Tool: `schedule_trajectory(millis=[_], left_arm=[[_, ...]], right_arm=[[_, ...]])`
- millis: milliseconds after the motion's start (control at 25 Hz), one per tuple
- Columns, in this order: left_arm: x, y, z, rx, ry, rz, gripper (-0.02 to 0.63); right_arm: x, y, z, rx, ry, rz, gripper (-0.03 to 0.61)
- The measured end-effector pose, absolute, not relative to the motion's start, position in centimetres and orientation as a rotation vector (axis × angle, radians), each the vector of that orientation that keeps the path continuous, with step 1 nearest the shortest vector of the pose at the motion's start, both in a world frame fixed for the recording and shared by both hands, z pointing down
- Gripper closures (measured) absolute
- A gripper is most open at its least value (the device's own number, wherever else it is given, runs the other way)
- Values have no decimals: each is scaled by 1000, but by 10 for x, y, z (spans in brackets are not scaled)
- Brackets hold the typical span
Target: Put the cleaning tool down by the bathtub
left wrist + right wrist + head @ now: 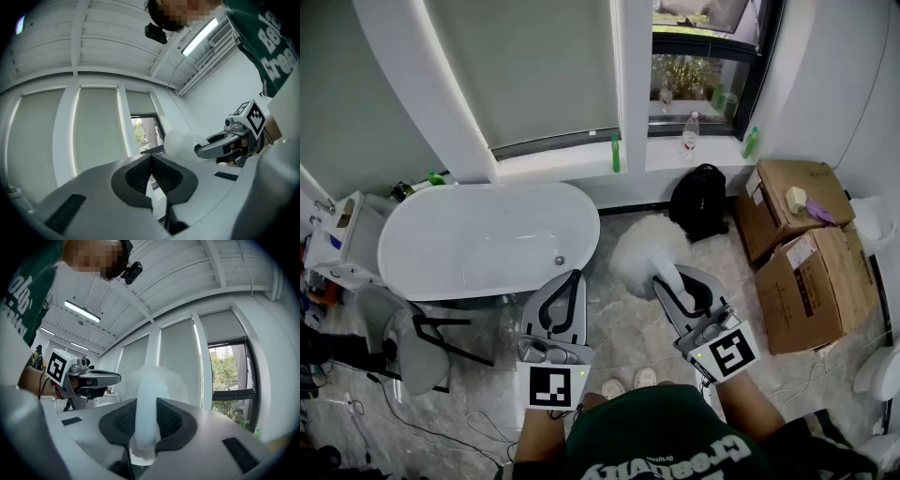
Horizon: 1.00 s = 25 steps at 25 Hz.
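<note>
White duster points forward (fluff leading), handle clamped by right gripper fingers; left gripper fingers together.

the head view looks down from high up at the bathtub and floor, far below. each gripper view sits very close behind its own fingers and tilts up at the ceiling. both see the window, and the left gripper and right gripper show up in each other's views.

Bright, even daylight enters the dark-framed window; both gripper views bulge fisheye-like, corners black, nearest surfaces blurred.
</note>
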State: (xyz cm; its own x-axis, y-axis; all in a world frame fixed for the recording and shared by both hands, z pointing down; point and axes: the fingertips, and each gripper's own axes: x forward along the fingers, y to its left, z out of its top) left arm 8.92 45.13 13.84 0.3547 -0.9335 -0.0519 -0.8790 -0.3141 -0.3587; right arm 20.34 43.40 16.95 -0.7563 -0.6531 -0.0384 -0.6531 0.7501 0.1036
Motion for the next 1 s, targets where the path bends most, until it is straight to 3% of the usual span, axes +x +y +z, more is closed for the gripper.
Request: schedule_trajectory(millis=[1000], left_arm=[[115, 446, 141, -2312, 1611, -209, 607]], right_arm=[[231, 425, 179, 1069, -2960, -144, 485]])
